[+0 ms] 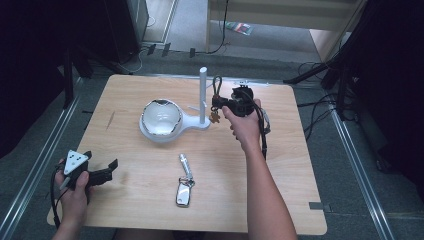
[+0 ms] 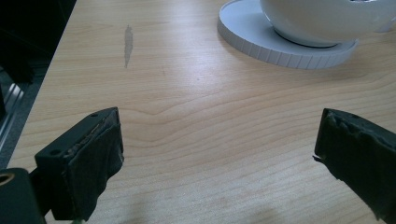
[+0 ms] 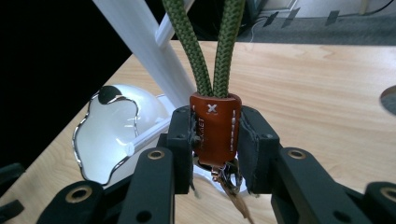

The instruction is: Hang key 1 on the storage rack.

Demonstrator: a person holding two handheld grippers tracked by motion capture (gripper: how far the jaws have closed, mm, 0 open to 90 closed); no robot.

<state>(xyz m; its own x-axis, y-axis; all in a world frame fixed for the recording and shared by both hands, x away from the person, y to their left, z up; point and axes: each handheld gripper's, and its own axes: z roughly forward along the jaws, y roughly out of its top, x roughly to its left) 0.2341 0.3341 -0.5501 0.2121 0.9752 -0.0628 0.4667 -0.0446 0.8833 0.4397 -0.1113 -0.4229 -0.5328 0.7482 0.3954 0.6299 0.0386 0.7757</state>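
1. Right tongs [image 3: 215, 140] clamped on keychain tab [image 3: 215, 128], upper centre, beside white stand post [image 1: 202, 95]; probably to hang the cord loop [image 3: 212, 46].
2. Left tongs [image 2: 217, 154] apart, idle over lower-left worktop [image 1: 150, 190].

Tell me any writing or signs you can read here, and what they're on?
"X": a white cross mark on the orange tag clamped in the right tool.
Letters run down the tag's side, possibly "ET", too hidden to read in full.
Nothing readable on the key fob.
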